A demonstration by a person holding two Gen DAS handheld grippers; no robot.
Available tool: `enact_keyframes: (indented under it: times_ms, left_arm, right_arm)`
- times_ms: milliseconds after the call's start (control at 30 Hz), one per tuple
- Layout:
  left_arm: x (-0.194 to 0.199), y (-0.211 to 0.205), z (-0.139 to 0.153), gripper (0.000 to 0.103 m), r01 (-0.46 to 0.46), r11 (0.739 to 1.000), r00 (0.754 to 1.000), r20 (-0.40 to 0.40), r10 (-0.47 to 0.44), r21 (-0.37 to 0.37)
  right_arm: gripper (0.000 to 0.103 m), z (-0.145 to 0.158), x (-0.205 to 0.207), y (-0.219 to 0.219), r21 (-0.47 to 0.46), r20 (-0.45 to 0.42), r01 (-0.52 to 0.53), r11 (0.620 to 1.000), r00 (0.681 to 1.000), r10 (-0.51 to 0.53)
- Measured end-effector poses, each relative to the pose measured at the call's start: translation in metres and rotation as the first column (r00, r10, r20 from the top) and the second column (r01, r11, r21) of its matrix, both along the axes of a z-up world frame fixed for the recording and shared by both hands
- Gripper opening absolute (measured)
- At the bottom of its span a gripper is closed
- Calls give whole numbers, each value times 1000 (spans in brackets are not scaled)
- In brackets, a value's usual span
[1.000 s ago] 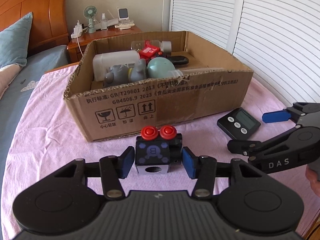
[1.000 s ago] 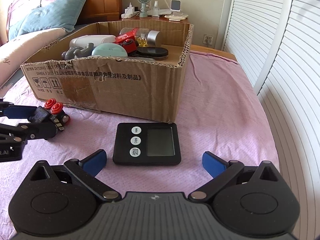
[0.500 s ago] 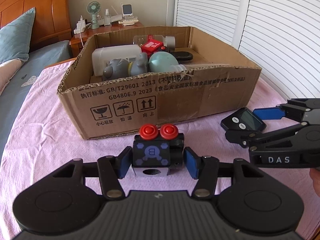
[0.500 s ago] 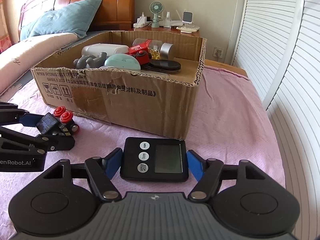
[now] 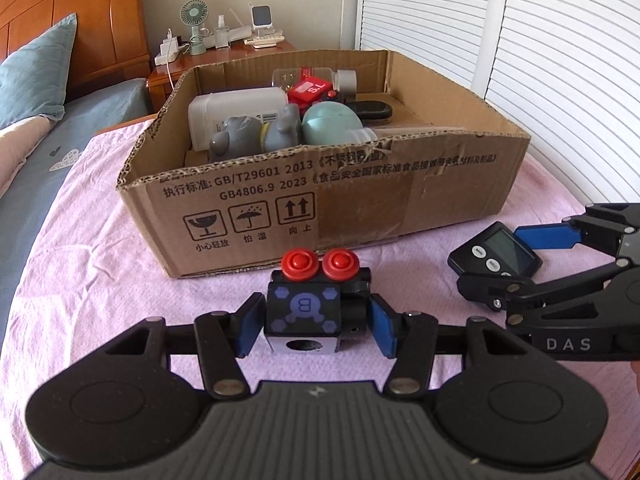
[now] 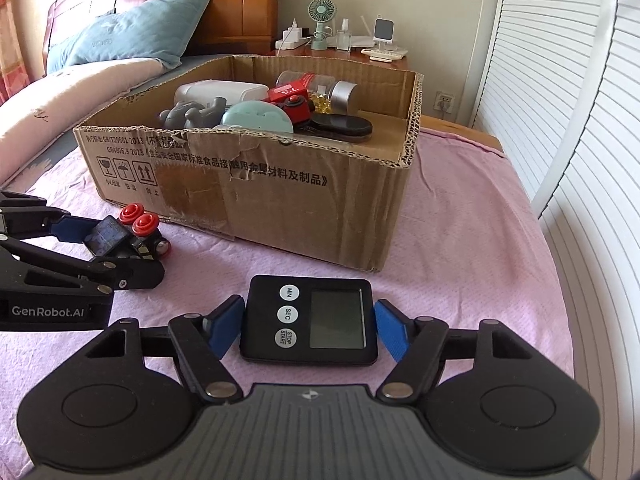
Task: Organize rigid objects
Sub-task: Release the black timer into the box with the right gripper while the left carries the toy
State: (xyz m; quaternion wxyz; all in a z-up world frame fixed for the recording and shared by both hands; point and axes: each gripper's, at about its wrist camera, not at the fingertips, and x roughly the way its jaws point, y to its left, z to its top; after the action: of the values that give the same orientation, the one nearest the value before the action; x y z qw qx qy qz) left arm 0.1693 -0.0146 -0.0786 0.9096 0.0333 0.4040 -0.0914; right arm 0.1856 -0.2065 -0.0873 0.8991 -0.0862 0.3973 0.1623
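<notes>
My left gripper [image 5: 316, 326] is shut on a black toy block with two red buttons [image 5: 316, 300], held just above the pink cloth in front of the cardboard box [image 5: 320, 200]. My right gripper [image 6: 310, 330] is shut on a black digital timer [image 6: 310, 326], also lifted slightly in front of the box [image 6: 280, 196]. The timer [image 5: 496, 258] and the right gripper [image 5: 520, 260] show at the right of the left wrist view. The toy block [image 6: 128, 232] and the left gripper [image 6: 112, 244] show at the left of the right wrist view.
The box holds a white bottle [image 5: 236, 110], a grey figure [image 5: 252, 136], a teal round case [image 5: 332, 124], a red item [image 5: 310, 90], a clear bottle [image 5: 320, 76] and a black oval item [image 5: 372, 110]. A nightstand with a small fan [image 5: 195, 20] stands behind. Slatted doors [image 5: 540, 40] are on the right.
My right gripper has moved onto the timer, closed on it and raised it. My left gripper has stayed shut on the toy block and lifted it a little.
</notes>
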Motion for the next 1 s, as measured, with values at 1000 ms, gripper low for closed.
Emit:
enact_keyframes:
  times_ms: [1000]
  left_arm:
    - [-19,30,59,50,186,982,982,-30,-185,32]
  right_arm:
    - [74,93,44,-3,63,125,-81,995,989,72]
